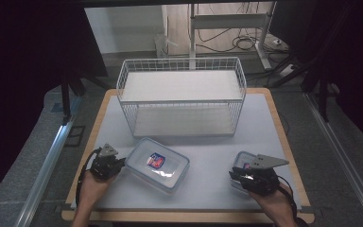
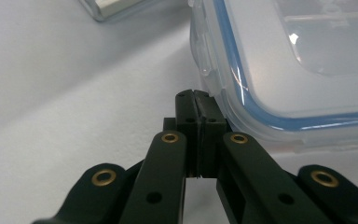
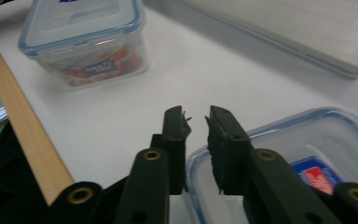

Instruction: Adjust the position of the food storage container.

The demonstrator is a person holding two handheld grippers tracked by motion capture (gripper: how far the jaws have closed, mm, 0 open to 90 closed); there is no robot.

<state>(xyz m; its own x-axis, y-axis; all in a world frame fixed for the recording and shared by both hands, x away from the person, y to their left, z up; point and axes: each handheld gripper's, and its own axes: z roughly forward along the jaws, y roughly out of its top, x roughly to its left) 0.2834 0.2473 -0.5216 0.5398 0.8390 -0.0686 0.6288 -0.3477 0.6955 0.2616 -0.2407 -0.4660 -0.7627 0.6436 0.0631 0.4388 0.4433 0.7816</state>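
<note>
Left gripper [image 1: 119, 163] has its jaws fully closed on nothing, tips right against the left side of the large clear plastic box with blue-sealed lid [image 2: 298, 60], next to its side latch. If you're nudging w/ it, push low on the wall, not the latch flap, so the lid doesn't pop.

Right gripper [image 3: 196, 122]: jaws only a narrow gap apart, nothing pinched yet; they hover over the corner rim of the small clear blue-rimmed box with the red & blue label [image 3: 307, 154], which sits well to the right of the large box, near the table's front edge.

That gap looks too tight for the rim, I think: widen a bit, drop one pad inside the lip & one outside, then squeeze. Keep the wrist level or the small box will tip
</note>
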